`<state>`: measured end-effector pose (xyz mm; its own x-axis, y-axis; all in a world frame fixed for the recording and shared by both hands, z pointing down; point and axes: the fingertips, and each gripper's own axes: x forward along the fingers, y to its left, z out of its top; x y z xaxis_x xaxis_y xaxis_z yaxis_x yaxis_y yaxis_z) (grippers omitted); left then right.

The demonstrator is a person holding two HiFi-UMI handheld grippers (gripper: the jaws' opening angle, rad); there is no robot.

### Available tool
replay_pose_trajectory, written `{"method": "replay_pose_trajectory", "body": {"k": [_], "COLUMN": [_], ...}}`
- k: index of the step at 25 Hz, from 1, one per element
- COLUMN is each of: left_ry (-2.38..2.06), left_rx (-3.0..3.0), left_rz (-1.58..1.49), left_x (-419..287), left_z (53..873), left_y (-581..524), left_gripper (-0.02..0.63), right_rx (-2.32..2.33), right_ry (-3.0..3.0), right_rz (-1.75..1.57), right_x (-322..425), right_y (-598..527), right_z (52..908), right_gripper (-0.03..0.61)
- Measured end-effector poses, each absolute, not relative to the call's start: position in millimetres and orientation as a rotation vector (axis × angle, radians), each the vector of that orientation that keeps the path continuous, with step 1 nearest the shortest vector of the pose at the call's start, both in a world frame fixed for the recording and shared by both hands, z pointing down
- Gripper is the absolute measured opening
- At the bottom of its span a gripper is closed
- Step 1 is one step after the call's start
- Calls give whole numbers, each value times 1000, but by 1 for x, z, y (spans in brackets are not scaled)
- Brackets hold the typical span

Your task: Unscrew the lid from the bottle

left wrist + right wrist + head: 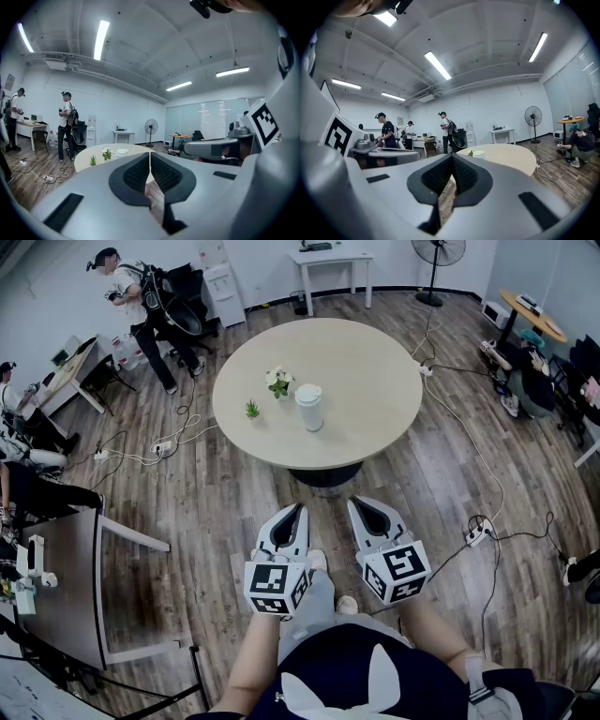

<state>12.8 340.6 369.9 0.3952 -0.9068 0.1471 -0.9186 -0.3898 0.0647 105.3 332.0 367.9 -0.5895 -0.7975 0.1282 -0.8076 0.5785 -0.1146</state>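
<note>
Bottle [308, 409], white and upright with its lid [308, 392] on, stands on the round desk [375, 381] in the upper middle of the head view. A flowering plant [278, 382] is just beside it on its left, and a small green sprig [252, 410] sits a little further left.

Both tools are in the lower middle of that view, close to the person's body and well apart from the desk. The left gripper [298, 508] has its jaws pressed together on nothing, and so does the right gripper [359, 502].

The step in hand looks like the approach. To do it well, the person would likely close in on the desk and spread both sets of jaws. One could then clamp the bottle's body low down while the other takes the lid squarely, turning about the bottle's upright axis and keeping clear of the plants.

From here the bottle is small. The seam between lid and body, and any thread, cannot be made out. In both gripper views it is only a pale shape just above the jaws.
</note>
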Motion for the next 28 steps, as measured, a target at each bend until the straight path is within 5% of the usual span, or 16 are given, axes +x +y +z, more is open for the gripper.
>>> {"method": "replay_pose_trajectory", "body": {"k": [22,28], "left_ry": [-1602,-1516], "left_rx": [2504,2534], "left_rz": [196,184], "left_x": [-38,-49], "left_z": [386,395], "left_y": [169,135], "left_gripper": [30,216], "right_rx": [1453,1413], "right_ry": [-2651,-2647], "right_rz": [261,305], "right_x": [66,53], "right_y": [170,137], "right_z": [375,385], "right_gripper": [6,139]}}
